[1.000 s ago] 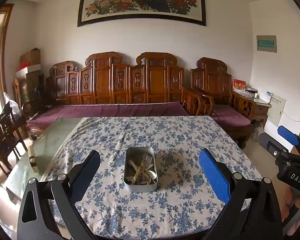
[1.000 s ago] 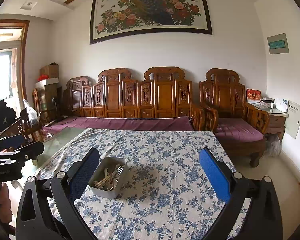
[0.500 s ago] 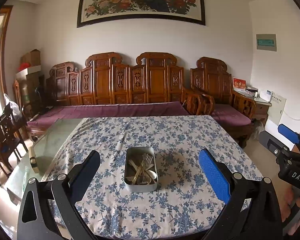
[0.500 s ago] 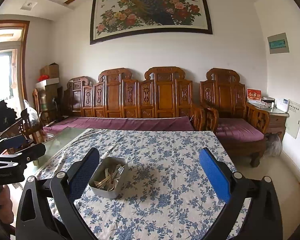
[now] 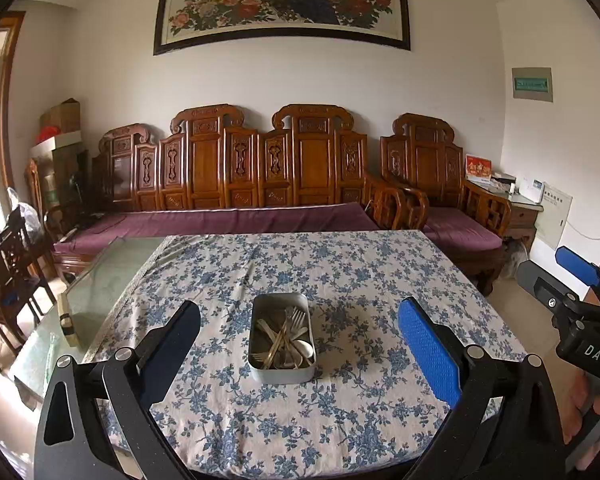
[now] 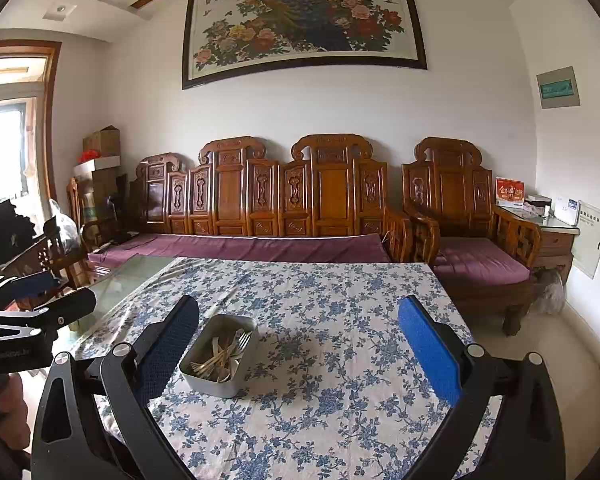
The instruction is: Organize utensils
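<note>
My left gripper [image 5: 300, 344] has its two fingers spread wide apart, with nothing between the pads; the blue pad [image 5: 428, 354] on the right-hand finger faces inward, and the dark finger [image 5: 172, 346] opposite stands well away from it. Straight ahead, in the gap between those fingers, sits the metal tin [image 5: 283, 338] on the floral tablecloth [image 5: 340, 280]. Inside it lies a loose jumble of utensils [image 5: 286, 340]: fork tines point away from me, a spoon bowl lies toward the tin's near right corner, and the handles cross one another. I hover above the cloth, touching neither the tin nor the table.

My right gripper [image 6: 298, 350] is likewise wide apart and holds nothing. From this side the tin [image 6: 220, 354] lies ahead and to the left, just beside my left-hand finger [image 6: 168, 348] and clear of the blue pad [image 6: 430, 354] on the other. The utensils [image 6: 220, 354] rest slanted in it, tines toward the far end.

Each gripper sees the other at the edge of its view: the right one at the far right of the left view, the left one at the far left of the right view.

Beyond the cloth's left edge the bare glass tabletop [image 5: 100, 292] shows. Past the table's far edge stands a carved wooden sofa [image 5: 260, 168] with purple cushions, and above it a framed flower painting [image 5: 284, 0].
</note>
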